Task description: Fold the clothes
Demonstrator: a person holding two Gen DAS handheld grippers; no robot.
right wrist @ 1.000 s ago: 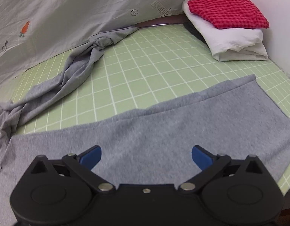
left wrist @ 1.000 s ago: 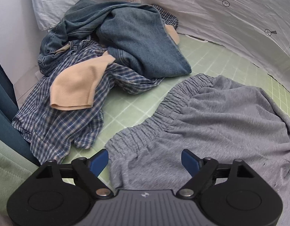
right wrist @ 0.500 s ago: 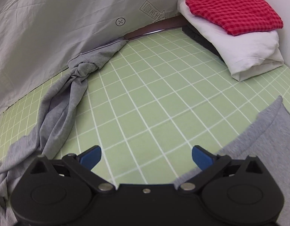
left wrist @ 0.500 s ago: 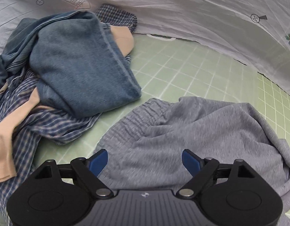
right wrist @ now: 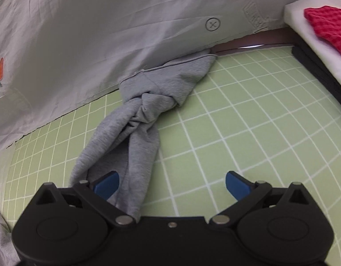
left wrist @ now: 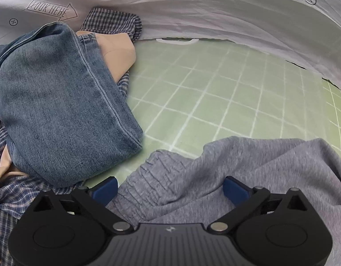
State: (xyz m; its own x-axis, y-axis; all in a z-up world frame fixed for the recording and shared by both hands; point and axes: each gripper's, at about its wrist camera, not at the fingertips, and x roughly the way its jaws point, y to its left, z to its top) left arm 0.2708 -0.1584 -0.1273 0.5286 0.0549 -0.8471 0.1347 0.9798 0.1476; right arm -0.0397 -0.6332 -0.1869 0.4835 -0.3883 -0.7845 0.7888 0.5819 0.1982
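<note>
Grey sweatpants lie on the green grid mat [left wrist: 214, 93]. In the left wrist view their gathered waistband [left wrist: 161, 177] sits bunched between the fingers of my left gripper [left wrist: 170, 189], which is open and just above the cloth. In the right wrist view a twisted grey trouser leg [right wrist: 139, 119] runs from the back sheet toward my right gripper [right wrist: 171, 184], which is open; the leg passes by its left fingertip [right wrist: 106, 182].
A pile of blue jeans [left wrist: 59, 106], a plaid shirt [left wrist: 6, 201] and a beige garment [left wrist: 117, 51] lies at the left. A white printed sheet [right wrist: 104, 22] hangs along the back. Folded white and red-checked clothes [right wrist: 321, 28] are stacked at the far right.
Both grippers moved forward over the mat. The left one closed in on the waistband near the jeans. The right one left the flat grey cloth and reached the twisted leg.
</note>
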